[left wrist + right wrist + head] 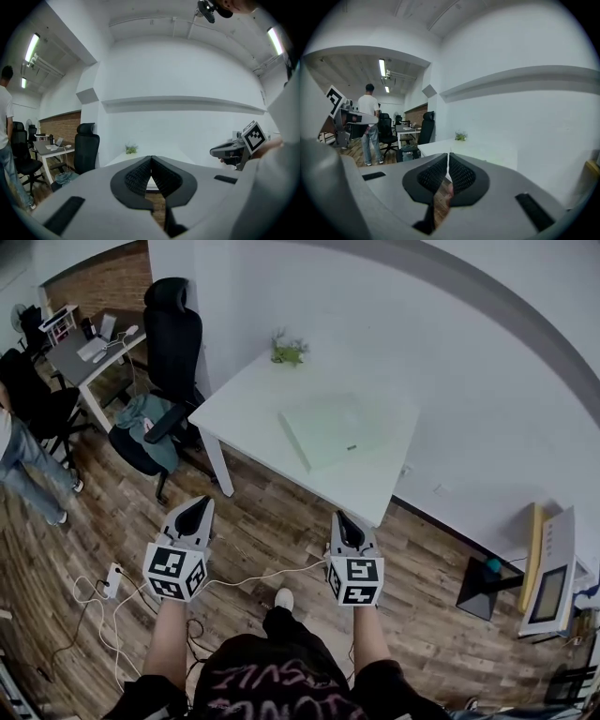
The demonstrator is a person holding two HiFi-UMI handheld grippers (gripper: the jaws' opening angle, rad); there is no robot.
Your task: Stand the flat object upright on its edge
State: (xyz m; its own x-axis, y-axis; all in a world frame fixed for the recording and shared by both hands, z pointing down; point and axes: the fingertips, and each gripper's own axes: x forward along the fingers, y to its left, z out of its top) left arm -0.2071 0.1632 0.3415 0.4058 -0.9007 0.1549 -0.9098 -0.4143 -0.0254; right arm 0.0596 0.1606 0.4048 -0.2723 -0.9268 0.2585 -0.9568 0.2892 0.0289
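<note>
The pale green board [339, 430] lies flat on the white table [246, 399], well apart from both grippers. The left gripper [196, 508] and right gripper [343, 523] hold their jaws pressed together on nothing. We judge the board thin, light and stiff, best taken at one edge. Its thickness we cannot make out.

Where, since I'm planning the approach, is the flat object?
In the head view the flat object lies on the white table, right of centre, the small plant at the far edge.
</note>
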